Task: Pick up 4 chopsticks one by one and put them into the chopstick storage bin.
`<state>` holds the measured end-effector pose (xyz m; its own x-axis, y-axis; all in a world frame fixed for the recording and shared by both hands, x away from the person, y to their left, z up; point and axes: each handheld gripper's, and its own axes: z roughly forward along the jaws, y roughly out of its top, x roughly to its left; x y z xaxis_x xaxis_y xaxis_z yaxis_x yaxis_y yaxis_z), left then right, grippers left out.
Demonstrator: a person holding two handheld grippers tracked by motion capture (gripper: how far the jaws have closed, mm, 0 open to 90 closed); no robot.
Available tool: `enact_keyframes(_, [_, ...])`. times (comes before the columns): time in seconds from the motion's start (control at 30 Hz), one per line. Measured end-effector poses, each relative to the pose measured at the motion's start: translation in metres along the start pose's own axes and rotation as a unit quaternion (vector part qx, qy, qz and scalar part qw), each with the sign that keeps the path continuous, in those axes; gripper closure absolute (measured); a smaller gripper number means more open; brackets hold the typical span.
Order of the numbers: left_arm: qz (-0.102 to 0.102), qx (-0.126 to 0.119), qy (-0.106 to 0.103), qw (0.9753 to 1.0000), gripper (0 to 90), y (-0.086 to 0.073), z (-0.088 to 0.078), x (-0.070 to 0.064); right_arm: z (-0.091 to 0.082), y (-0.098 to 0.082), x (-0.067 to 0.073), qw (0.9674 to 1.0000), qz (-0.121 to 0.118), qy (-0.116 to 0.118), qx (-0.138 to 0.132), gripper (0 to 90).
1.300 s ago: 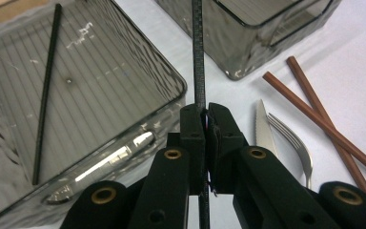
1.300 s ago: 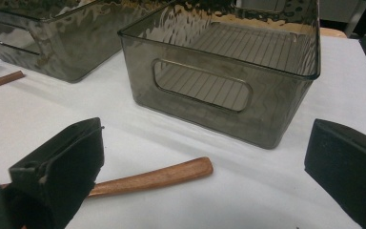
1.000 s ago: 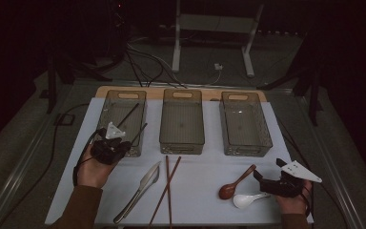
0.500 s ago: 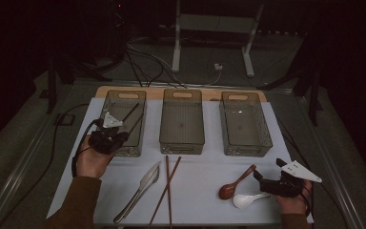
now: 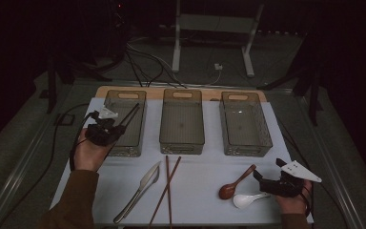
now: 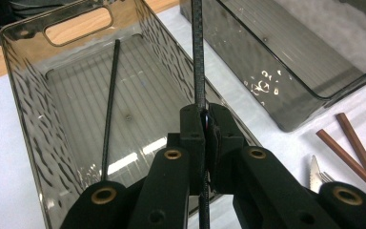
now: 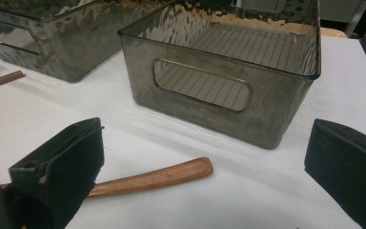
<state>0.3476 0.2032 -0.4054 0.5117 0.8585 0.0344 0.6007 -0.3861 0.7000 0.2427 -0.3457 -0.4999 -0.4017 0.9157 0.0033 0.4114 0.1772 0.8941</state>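
Black chopstick pinched in the left gripper, pointing up and away over the left bin.

Its long axis runs straight out past the closed jaws; a second black chopstick lies inside that bin, just left of them. Three bins stand in a row. Near the right gripper, whose jaws gape empty, lie one wooden spoon and one white spoon; between the hands, two brown chopsticks and one knife. The left hand is raised, palm up.

White table bears three bins; knife, brown chopsticks, two spoons.
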Motion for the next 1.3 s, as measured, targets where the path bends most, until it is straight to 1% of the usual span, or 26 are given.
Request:
enact_keyframes(0.17, [-0.004, 0.001, -0.007, 1.0000, 87.7, 0.003, 0.002, 0.005, 0.000, 0.000, 0.000, 1.0000, -0.001, 0.000, 0.000, 0.0])
enact_keyframes(0.47, [-0.011, -0.001, -0.009, 0.9999, 87.7, 0.009, 0.004, 0.013, 0.000, 0.000, 0.000, 1.0000, 0.000, 0.000, 0.000, 0.0])
enact_keyframes(0.73, [-0.017, 0.002, -0.012, 0.9998, 87.7, 0.012, 0.010, 0.021, 0.001, 0.000, 0.000, 1.0000, -0.001, 0.000, 0.001, 0.0])
enact_keyframes(1.0, [-0.024, 0.003, -0.015, 0.9996, 87.6, 0.017, 0.015, 0.026, 0.001, 0.000, 0.000, 1.0000, -0.001, 0.001, 0.001, 0.0])
enact_keyframes(1.3, [-0.024, 0.011, -0.011, 0.9996, 87.6, 0.023, 0.022, 0.031, 0.001, 0.000, 0.001, 1.0000, -0.002, 0.001, 0.001, 0.0])
